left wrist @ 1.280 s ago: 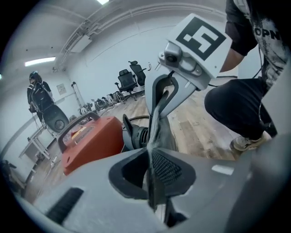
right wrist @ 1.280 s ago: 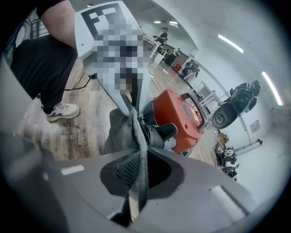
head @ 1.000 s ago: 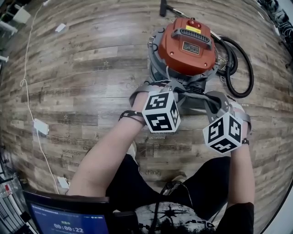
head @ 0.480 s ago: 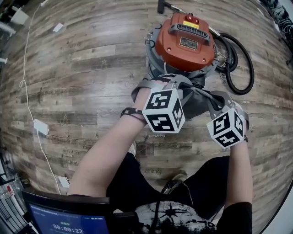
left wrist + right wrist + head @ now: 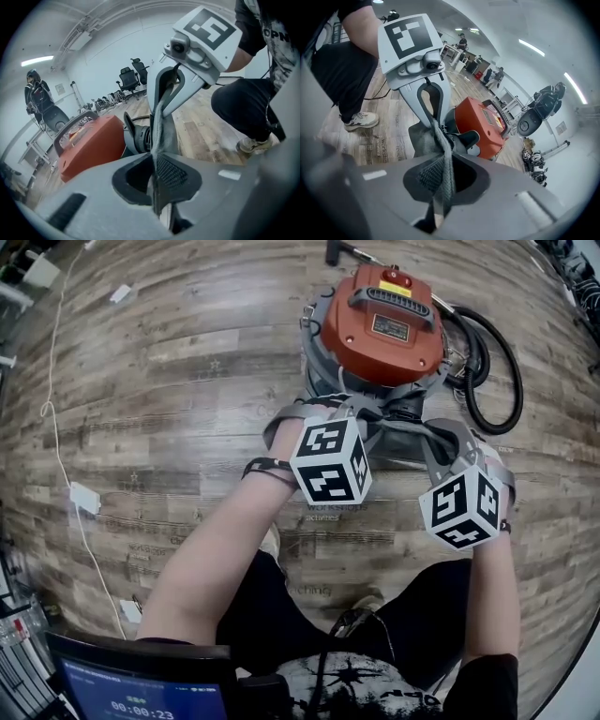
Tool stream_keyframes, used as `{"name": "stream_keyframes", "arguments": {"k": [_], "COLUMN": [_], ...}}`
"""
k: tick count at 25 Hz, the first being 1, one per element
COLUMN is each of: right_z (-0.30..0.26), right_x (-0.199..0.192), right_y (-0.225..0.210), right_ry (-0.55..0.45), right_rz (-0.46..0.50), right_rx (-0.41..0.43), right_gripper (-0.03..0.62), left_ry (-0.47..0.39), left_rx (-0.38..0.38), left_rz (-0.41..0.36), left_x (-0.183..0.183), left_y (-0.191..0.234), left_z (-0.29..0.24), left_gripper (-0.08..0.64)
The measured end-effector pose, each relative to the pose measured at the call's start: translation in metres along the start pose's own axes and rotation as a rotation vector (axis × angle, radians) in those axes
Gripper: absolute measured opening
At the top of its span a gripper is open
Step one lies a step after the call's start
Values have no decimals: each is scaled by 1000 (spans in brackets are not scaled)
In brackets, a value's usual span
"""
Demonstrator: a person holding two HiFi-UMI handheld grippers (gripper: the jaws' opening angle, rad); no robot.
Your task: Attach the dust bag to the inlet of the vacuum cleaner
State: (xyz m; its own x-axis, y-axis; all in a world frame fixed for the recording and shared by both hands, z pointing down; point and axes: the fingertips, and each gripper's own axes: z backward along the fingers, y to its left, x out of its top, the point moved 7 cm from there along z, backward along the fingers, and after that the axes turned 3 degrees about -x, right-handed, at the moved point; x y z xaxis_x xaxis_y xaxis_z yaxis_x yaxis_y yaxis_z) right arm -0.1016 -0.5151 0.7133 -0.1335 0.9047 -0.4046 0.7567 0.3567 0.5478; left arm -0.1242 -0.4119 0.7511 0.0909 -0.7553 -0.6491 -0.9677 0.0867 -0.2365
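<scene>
The vacuum cleaner stands on the floor straight ahead of the person, with its hose looped on the floor just beside it at the right. On the vacuum cleaner's near side, between it and the person's knees, the dust bag spans from the left gripper to the right gripper, one edge pinched between each one's jaws. Well apart at the far left a cord runs along the floor to a small box, and a screen sits at the person's lower left.
</scene>
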Motion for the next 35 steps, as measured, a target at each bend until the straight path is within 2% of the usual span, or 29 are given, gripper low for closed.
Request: {"name": "stream_keyframes", "arguments": {"k": [3, 6, 22, 31, 35], "right_z": [-2, -6, -8, -4, -5], "right_x": [-14, -23, -24, -15, -14], "right_y": [1, 3, 6, 2, 1], "right_ry": [-21, -8, 4, -8, -17], "right_rz": [-86, -119, -121, -87, -95], "right_rx": [20, 30, 11, 11, 21], "right_gripper": [20, 18, 21, 20, 20], "left_ry": [-13, -45, -72, -78, -55], "left_rx": [12, 31, 65, 29, 28], "left_rz": [-18, -26, -26, 55, 42], "left_x": [8, 19, 18, 9, 8], "left_y": [0, 3, 1, 4, 5], "left_z": [3, 8, 8, 4, 3], "left_gripper": [35, 35, 48, 38, 40]}}
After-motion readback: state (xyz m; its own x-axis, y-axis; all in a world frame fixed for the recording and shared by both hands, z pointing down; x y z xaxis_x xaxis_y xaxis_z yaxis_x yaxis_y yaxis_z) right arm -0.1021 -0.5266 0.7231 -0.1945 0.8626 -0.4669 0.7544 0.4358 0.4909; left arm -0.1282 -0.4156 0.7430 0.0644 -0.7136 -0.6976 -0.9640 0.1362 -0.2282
